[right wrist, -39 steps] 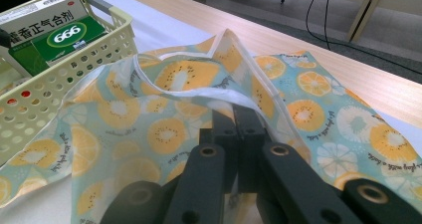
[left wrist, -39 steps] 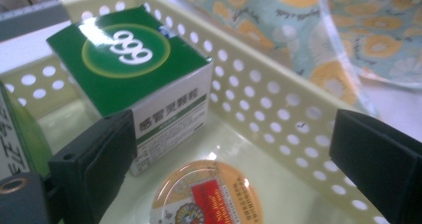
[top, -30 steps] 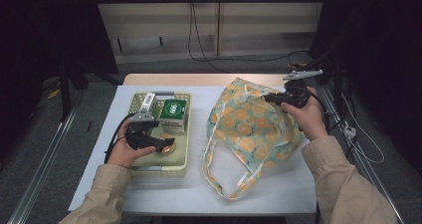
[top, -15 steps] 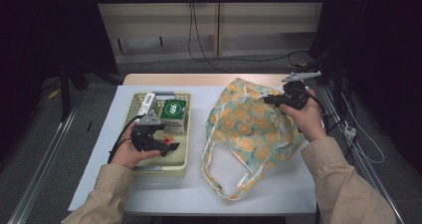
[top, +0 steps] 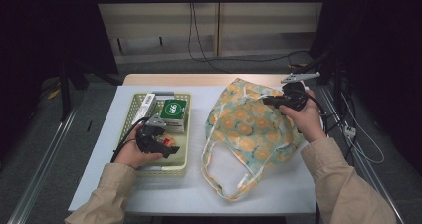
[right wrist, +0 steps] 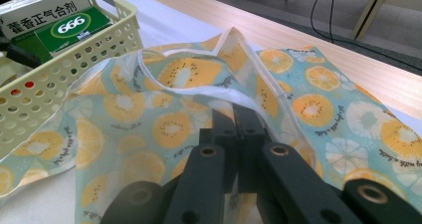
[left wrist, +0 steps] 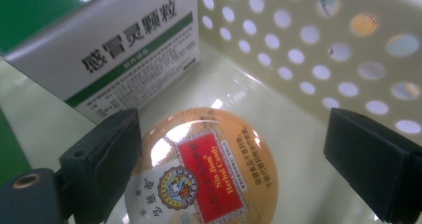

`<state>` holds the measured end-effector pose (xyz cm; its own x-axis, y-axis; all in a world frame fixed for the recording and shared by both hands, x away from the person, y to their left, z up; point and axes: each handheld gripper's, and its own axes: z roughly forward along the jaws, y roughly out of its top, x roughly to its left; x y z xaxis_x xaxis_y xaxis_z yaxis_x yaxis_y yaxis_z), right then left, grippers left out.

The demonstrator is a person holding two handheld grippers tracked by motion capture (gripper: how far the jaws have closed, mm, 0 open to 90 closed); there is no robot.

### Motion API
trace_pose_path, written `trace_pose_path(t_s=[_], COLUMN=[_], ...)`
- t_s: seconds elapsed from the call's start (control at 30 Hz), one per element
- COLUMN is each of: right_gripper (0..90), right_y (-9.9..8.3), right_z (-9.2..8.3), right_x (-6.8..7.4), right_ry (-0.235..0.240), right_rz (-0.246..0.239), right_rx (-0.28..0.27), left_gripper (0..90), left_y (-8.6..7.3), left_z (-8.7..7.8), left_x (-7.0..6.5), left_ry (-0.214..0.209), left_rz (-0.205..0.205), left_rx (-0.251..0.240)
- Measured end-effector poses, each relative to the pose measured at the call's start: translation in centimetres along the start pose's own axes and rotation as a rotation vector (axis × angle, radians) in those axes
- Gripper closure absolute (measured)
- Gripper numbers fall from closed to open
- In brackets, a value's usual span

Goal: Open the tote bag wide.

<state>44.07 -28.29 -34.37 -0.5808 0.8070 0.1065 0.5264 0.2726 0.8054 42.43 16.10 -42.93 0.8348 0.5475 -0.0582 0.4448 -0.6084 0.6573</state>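
A person wears a beige long-sleeved jacket; both sleeves [top: 348,184] end at the wrists. The left tool [top: 166,152] has a black body with a grey three-cornered plate on top and a black cable looping from it. The right tool [top: 268,100] is also black, with a grey plate above. Each tool has two black blocky jaws with round screw holes near their bases.

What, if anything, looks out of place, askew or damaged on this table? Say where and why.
Nothing is spilled or damaged. The fruit-print bag lies rumpled, its rim pinched up by the right gripper. In the basket, the candy tin lies flat between the left gripper's open jaws, beside the medicine box.
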Motion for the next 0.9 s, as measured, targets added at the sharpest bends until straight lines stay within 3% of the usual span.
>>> trace_pose_path(t_s=[0.17, 0.2, 0.33, 0.43, 0.6, 0.63, 0.67, 0.73, 0.77, 0.83, 0.9], right_gripper=[90.0, 90.0, 90.0, 90.0, 90.0, 90.0, 90.0, 90.0, 90.0, 90.0, 90.0], right_y=[0.0, 0.0, 0.0, 0.0, 0.0, 0.0, 0.0, 0.0, 0.0, 0.0, 0.0], right_z=[-0.1, 0.0, 0.0, 0.0, 0.0, 0.0, 0.0, 0.0, 0.0, -0.1, -0.1], right_x=[-0.1, -0.1, 0.0, 0.0, 0.0, 0.0, 0.0, 0.1, 0.1, 0.2, 0.2], right_ry=[0.001, 0.002, 0.002, 0.002, 0.007, 0.007, 0.007, 0.007, 0.006, 0.005, 0.005], right_rz=[0.001, 0.001, -0.001, 0.001, -0.002, -0.001, -0.001, -0.003, -0.005, -0.007, -0.008], right_rx=[-0.004, -0.004, -0.005, -0.005, -0.006, -0.007, -0.007, -0.008, -0.009, -0.009, -0.008], left_gripper=[8.6, 8.7, 9.0, 8.2, 9.7, 9.4, 9.3, 9.4, 9.5, 9.4, 9.4], left_y=[-0.1, 0.0, 0.0, -0.1, -0.1, -0.2, -0.2, -0.3, -0.4, -0.4, -0.5], left_z=[0.1, 0.1, -0.1, 0.1, 0.4, 0.4, 0.5, 0.6, 0.7, 0.8, 0.9], left_x=[0.0, -0.1, 0.1, 0.3, 0.1, 0.0, 0.2, 0.2, 0.3, 0.2, 0.2], left_ry=[0.005, 0.033, 0.047, 0.066, 0.066, 0.087, 0.063, 0.074, 0.053, 0.059, 0.047], left_rz=[0.016, 0.020, 0.014, -0.011, 0.011, 0.009, -0.003, -0.017, -0.015, -0.001, -0.015], left_rx=[0.004, 0.011, -0.009, 0.011, 0.044, 0.054, 0.056, 0.071, 0.082, 0.112, 0.128])
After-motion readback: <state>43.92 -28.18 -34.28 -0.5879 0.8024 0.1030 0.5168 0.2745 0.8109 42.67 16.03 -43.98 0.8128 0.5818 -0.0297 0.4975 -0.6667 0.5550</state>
